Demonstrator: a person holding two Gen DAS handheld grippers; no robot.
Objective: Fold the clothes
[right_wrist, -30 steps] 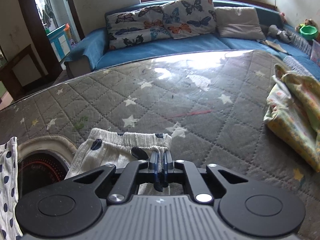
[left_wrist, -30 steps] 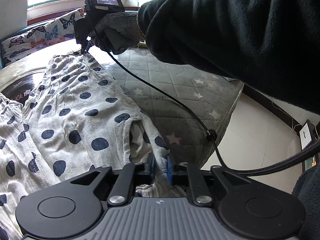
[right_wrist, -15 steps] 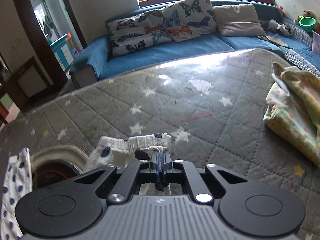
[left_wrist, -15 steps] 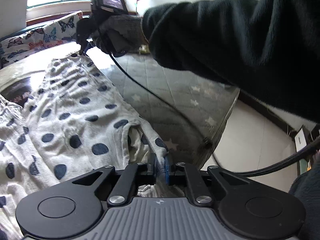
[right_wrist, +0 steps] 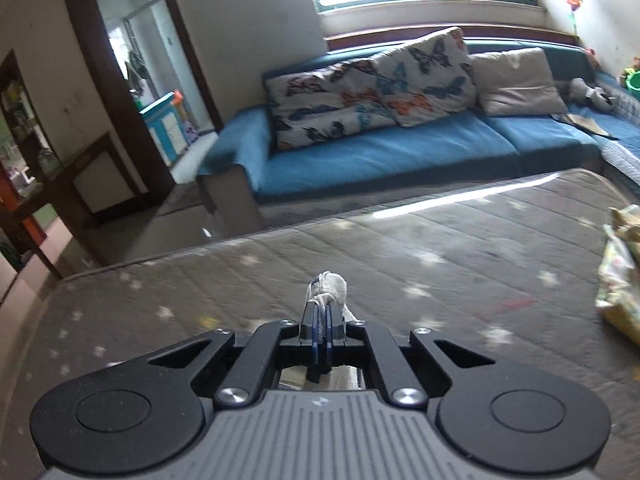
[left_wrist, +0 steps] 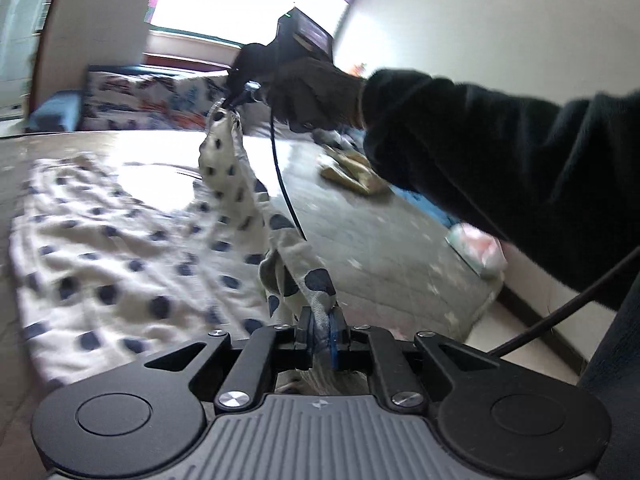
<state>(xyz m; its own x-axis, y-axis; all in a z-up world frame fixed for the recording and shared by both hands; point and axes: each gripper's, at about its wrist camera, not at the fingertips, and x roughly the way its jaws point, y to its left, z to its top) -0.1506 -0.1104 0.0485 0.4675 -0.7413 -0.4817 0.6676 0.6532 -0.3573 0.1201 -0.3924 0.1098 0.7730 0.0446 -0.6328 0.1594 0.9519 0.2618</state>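
Note:
White trousers with dark polka dots [left_wrist: 120, 264] lie on the grey star-quilted mattress [left_wrist: 380, 240]. My left gripper [left_wrist: 322, 320] is shut on one end of the garment's edge. My right gripper [left_wrist: 234, 104], seen far off in the left wrist view, is shut on the other end and holds it lifted above the mattress. The cloth hangs stretched between the two. In the right wrist view only a small white bunch of the cloth [right_wrist: 330, 286] shows above the shut right gripper [right_wrist: 320, 312].
A folded yellow patterned garment [left_wrist: 352, 168] lies on the mattress to the right, also in the right wrist view [right_wrist: 622, 272]. A blue sofa [right_wrist: 400, 152] with butterfly cushions [right_wrist: 372, 88] stands beyond the mattress. A doorway [right_wrist: 132, 80] is at the left. The mattress edge [left_wrist: 480, 304] drops to the floor.
Both grippers have risen with the trousers' edge; the right end now hangs well above the mattress and the cloth between them is pulled taut. Both views have swung.

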